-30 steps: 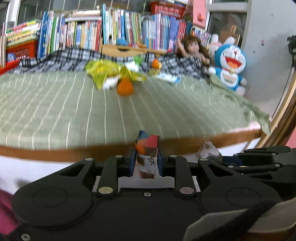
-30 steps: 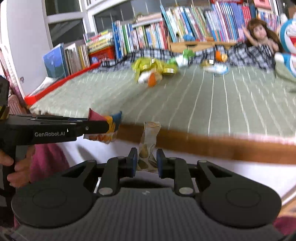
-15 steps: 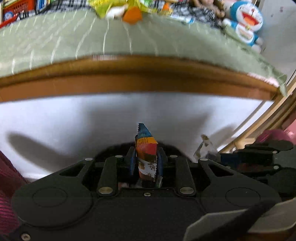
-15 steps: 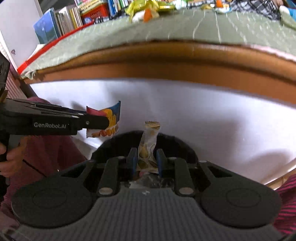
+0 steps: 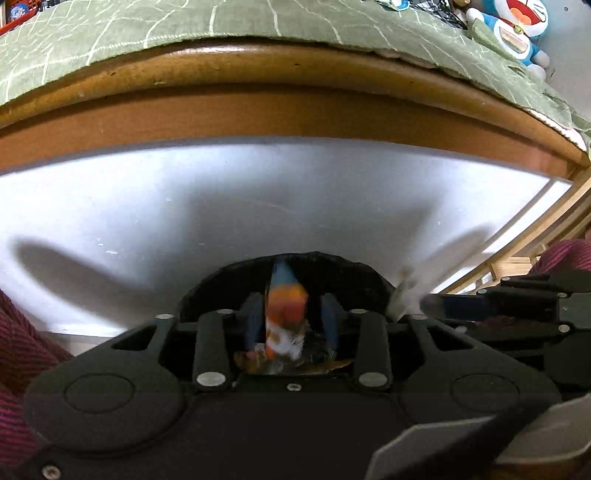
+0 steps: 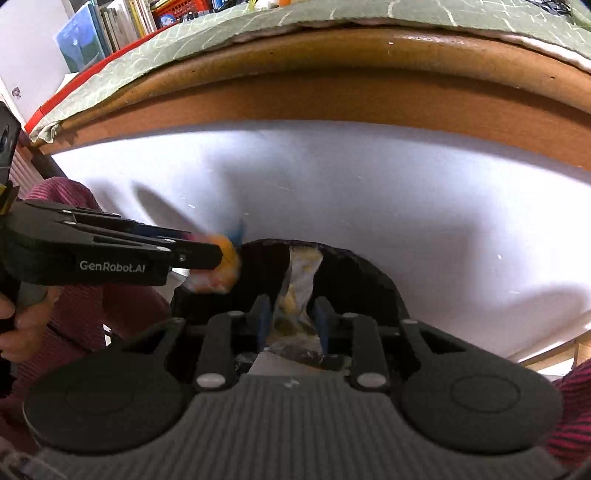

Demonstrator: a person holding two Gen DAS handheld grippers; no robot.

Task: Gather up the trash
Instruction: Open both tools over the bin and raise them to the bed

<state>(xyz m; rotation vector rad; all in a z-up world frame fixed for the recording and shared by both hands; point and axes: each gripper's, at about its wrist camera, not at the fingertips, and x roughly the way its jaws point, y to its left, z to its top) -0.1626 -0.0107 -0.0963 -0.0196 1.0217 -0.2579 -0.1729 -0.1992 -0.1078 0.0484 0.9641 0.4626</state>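
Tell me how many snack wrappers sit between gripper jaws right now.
2. An orange and blue wrapper sits between the opening left gripper jaws; a pale yellow wrapper sits between the opening right gripper jaws. Both hang above the black bin.

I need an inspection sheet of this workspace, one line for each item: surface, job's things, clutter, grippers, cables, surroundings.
Surface: bed with green striped cover and wooden edge above a white side panel.
Job's things: colourful wrapper between left jaws; pale snack wrapper between right jaws; both above the black bin, which already holds wrappers.
Clutter: nothing seen.
Grippers: left gripper and right gripper both opening, pads clear of the wrappers.
Cables: nothing seen.
Surroundings: blue plush toy, books.
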